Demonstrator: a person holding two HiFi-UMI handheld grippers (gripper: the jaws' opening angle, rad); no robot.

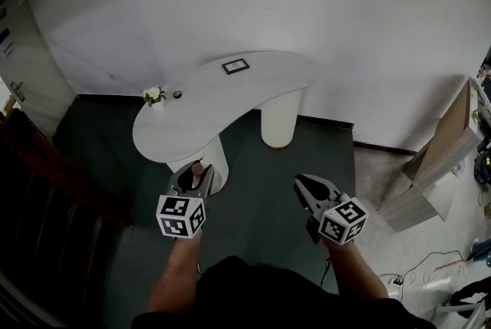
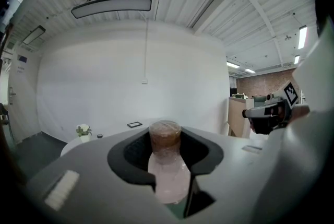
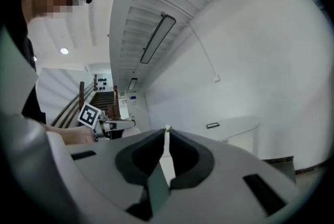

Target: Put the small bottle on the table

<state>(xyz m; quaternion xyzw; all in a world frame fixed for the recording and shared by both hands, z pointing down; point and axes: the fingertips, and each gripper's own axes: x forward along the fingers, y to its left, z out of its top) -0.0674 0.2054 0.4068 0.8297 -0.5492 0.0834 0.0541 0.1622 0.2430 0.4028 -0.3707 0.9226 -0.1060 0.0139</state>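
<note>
A plain white wall (image 1: 368, 36) curves behind a dark grey-green floor (image 1: 261, 182). On that floor stands a white kidney-shaped table (image 1: 201, 120) with a smooth top, carried on two round white pedestals.

In front of the table, over the floor, the person holds both tools. The left gripper (image 1: 195, 174) has its grey jaws partly apart and clamped on the small bottle (image 2: 167, 165). The dark inner pads press the bottle from both sides, just below its cap. The right gripper (image 1: 304, 186) is empty. In the right gripper view its jaws are drawn together and meet at the tips, with only a thin pale slit between them.

The small bottle is not on the table. It stands upright between the left jaws, out in front of the table's near end. In the head view the jaw tips overlap the near pedestal (image 1: 219, 166). The bottle has a clear, faintly pinkish rounded body that narrows upward to a short neck. A wide brown round cap (image 2: 165, 133) sits on top and rises above the jaws.

On the tabletop, well apart from the bottle, lie three things. A dark-framed flat rectangle (image 1: 235, 66) is at the far end. A little pot of white flowers (image 1: 154, 97) stands at the left edge. A tiny dark round object (image 1: 177, 94) sits just beside the pot.
</note>
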